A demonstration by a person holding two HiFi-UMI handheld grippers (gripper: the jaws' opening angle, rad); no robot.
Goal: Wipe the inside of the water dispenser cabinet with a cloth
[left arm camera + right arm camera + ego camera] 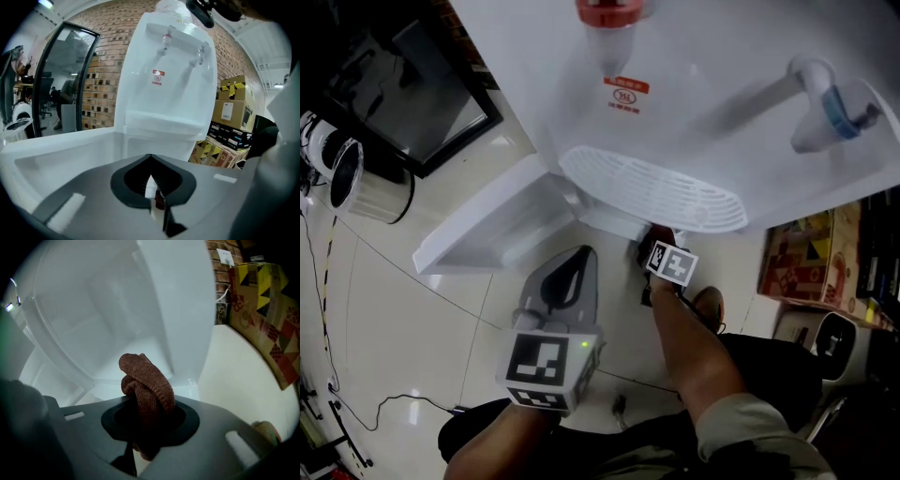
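Brown cloth (146,392) in down-tilted right claw (140,425)

In the head view the water dispenser (694,66) stands on the floor (403,309). Its left tap (605,19) and right tap (825,103) sit above the drip tray (652,192), which juts out toward the person. Below the tray the cabinet door (487,230) swings out to the left. The left tongs (570,279) sit just in front of that door, over the floor. To their right, the right tongs (654,242) reach in under the tray's edge, with the cloth (146,390) between them and the cabinet's inside (108,310) right behind it. Cardboard boxes (802,258) stand right of the dispenser, a bin (370,187) well off to its left
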